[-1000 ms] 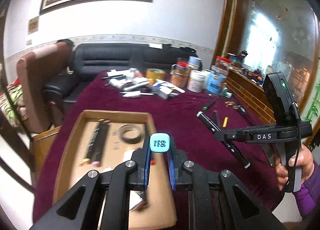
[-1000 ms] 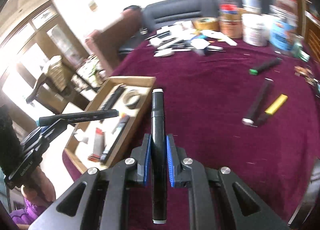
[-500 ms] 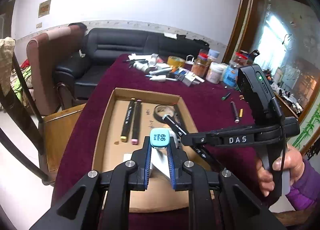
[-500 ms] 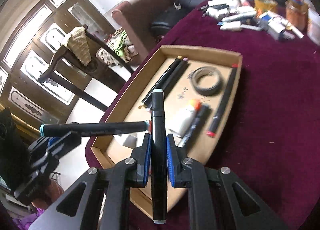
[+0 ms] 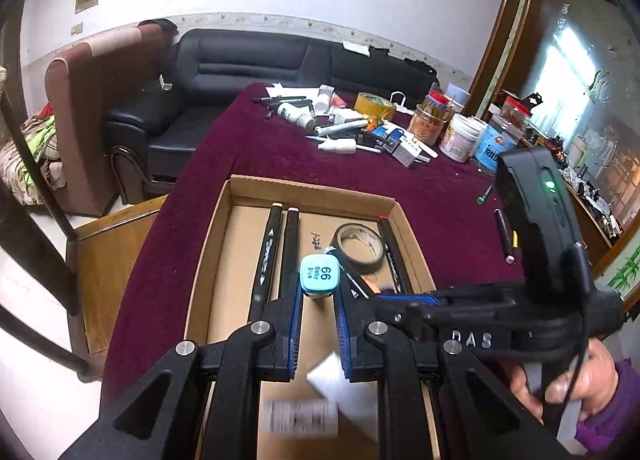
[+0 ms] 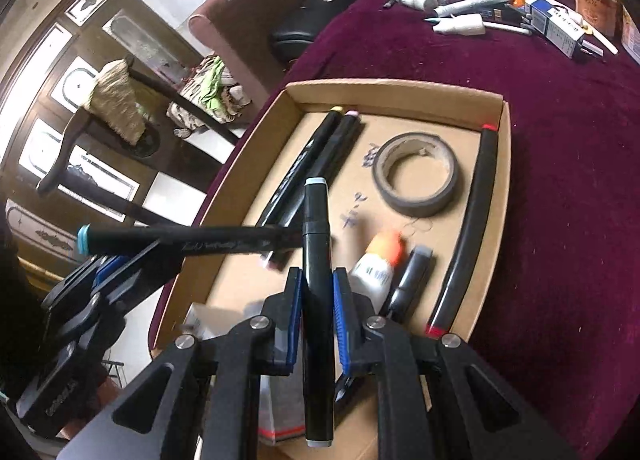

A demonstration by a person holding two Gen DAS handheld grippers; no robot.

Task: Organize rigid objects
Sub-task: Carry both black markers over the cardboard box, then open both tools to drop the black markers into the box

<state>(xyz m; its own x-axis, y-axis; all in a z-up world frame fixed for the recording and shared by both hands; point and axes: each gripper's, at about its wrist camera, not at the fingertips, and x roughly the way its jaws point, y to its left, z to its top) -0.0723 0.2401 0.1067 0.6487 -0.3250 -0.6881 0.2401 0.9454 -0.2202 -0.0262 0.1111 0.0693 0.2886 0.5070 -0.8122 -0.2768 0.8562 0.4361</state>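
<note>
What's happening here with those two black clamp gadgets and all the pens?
A person is tidying markers into a cardboard tray on a table with a maroon cloth. The left gripper is clamped on a marker with a baby-blue cap; the right gripper is clamped on a black marker. Both hover over the tray, which already holds several markers, a tape roll and a small glue bottle. More clutter waits at the table's far end.
</note>
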